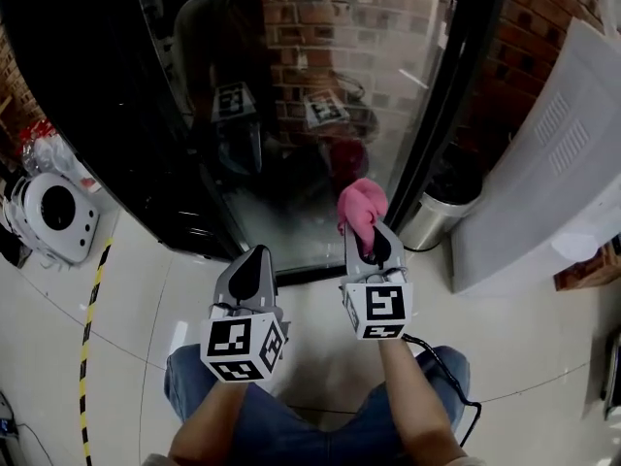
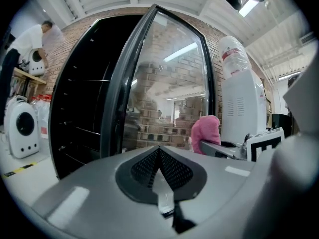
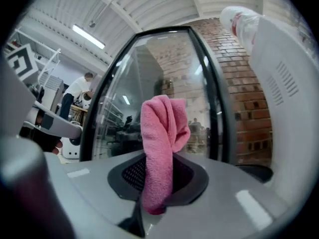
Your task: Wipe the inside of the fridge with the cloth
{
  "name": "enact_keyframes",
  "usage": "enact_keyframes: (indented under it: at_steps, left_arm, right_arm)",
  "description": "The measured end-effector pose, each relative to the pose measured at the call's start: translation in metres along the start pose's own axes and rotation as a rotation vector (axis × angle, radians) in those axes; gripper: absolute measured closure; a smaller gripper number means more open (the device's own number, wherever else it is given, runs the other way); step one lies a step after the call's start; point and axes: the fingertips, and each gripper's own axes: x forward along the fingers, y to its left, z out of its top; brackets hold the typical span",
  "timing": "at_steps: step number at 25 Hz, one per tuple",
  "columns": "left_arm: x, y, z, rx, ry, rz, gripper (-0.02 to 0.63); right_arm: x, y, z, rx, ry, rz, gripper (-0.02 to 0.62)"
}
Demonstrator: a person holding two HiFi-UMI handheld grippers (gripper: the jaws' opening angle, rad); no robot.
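A tall black fridge stands in front of me with its glass door (image 1: 320, 95) swung partly open; the door's dark frame (image 2: 124, 78) shows in the left gripper view, with the dark shelved inside (image 2: 79, 118) to its left. My right gripper (image 1: 372, 246) is shut on a pink cloth (image 1: 361, 208), which sticks up from the jaws (image 3: 162, 148) just short of the glass. My left gripper (image 1: 254, 265) hangs beside it, shut and with nothing in it (image 2: 160, 176). The pink cloth (image 2: 206, 132) also shows to the right in the left gripper view.
A white appliance (image 1: 558, 163) stands to the right of the fridge, a round metal bin (image 1: 441, 216) at its foot. A white pet carrier (image 1: 53, 216) sits on the floor at left, by a yellow-black floor stripe (image 1: 89, 328). A person (image 2: 22, 49) bends at a far table.
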Motion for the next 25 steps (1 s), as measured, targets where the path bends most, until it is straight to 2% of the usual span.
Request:
enact_keyframes:
  at_steps: [6, 10, 13, 17, 22, 25]
  left_arm:
    - [0.007, -0.001, -0.009, -0.017, -0.013, 0.027, 0.597]
    - [0.007, -0.001, -0.017, -0.013, -0.010, 0.030, 0.597]
    - [0.007, -0.006, -0.018, 0.011, -0.023, 0.014, 0.597]
    - [0.004, -0.002, -0.019, 0.000, -0.070, -0.017, 0.597]
    - [0.004, 0.023, -0.027, 0.001, -0.067, 0.056, 0.597]
    - [0.004, 0.037, -0.030, 0.000, -0.071, 0.092, 0.597]
  right_arm:
    - [-0.015, -0.057, -0.016, 0.033, 0.007, -0.109, 0.535]
    - [-0.018, -0.063, -0.022, 0.017, 0.010, -0.124, 0.534]
    - [-0.020, -0.052, -0.015, 0.021, -0.017, -0.106, 0.534]
    - [-0.020, 0.005, -0.006, 0.072, -0.076, 0.009, 0.535]
    - [-0.011, 0.106, -0.039, 0.019, -0.007, 0.210, 0.534]
    - [-0.002, 0.144, -0.060, 0.002, 0.033, 0.282, 0.535]
